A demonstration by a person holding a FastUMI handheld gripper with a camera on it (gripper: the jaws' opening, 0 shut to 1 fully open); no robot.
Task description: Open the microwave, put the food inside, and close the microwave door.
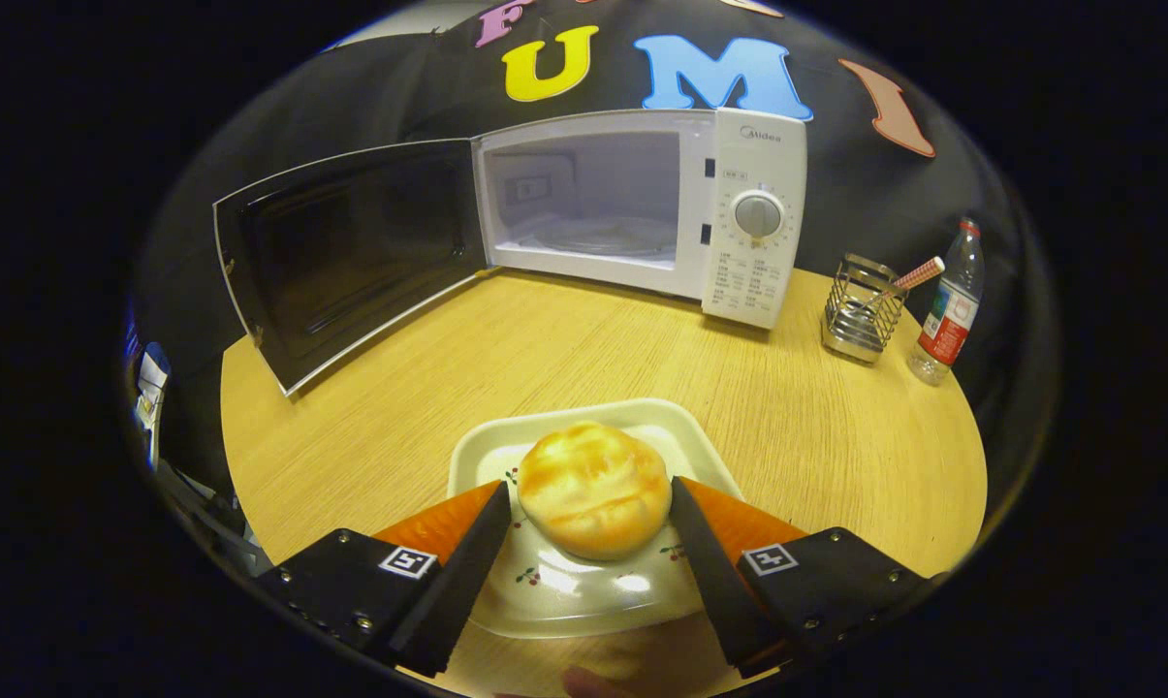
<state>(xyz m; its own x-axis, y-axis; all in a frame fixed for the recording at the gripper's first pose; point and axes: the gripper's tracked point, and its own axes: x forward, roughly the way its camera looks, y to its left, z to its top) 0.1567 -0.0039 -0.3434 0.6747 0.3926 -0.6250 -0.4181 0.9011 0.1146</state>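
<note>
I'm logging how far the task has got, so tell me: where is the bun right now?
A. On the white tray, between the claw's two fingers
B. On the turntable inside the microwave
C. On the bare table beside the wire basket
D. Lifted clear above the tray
A: the bun sits on the white tray, flanked by the claw, and the microwave stands open.

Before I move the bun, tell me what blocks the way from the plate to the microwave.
Nothing visible does. The bun sits on the plate between the gripper fingers, which flank it closely. Bare table runs ahead to the microwave; its door is swung wide, cavity open.
</note>
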